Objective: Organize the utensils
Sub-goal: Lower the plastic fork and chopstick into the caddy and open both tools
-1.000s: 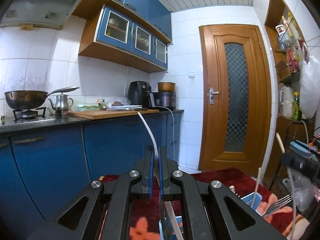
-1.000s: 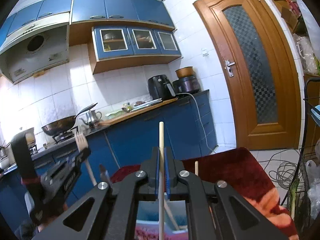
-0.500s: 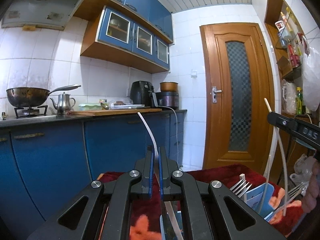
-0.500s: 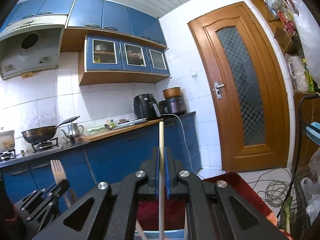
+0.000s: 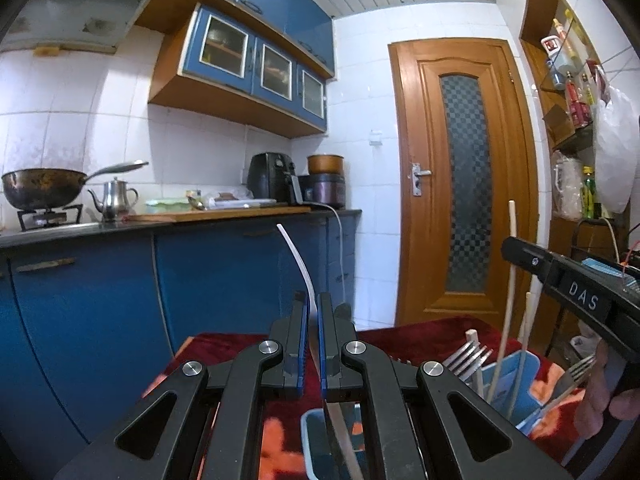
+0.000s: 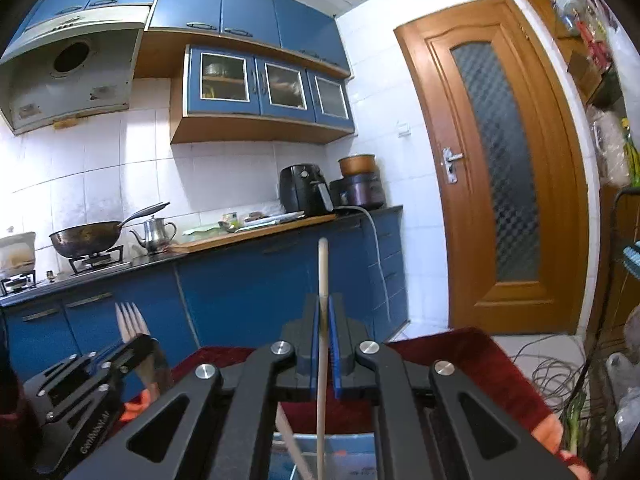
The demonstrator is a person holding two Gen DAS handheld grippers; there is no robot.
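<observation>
My left gripper (image 5: pixel 313 312) is shut on a metal fork (image 5: pixel 298 256), seen edge-on in the left wrist view. Its handle runs down into a light blue holder (image 5: pixel 314 436). The right wrist view shows the same fork (image 6: pixel 130 320) with tines up in the left gripper (image 6: pixel 136 346) at lower left. My right gripper (image 6: pixel 323 314) is shut on an upright wooden chopstick (image 6: pixel 322 272), whose lower end reaches into a blue holder (image 6: pixel 352 456). From the left wrist view, the right gripper (image 5: pixel 510 250) holds that chopstick (image 5: pixel 508 292) above a blue holder (image 5: pixel 524 376) with forks and chopsticks in it.
A red patterned cloth (image 5: pixel 420 328) covers the table under the holders. Blue cabinets and a counter (image 5: pixel 224 216) with a wok, kettle and appliances stand behind. A wooden door (image 5: pixel 464 184) is at the right, and cables (image 6: pixel 548 364) lie on the floor.
The right gripper with its chopstick has come further left in the left wrist view, over the blue holder. The left gripper has sunk a little with the fork. Both stay shut.
</observation>
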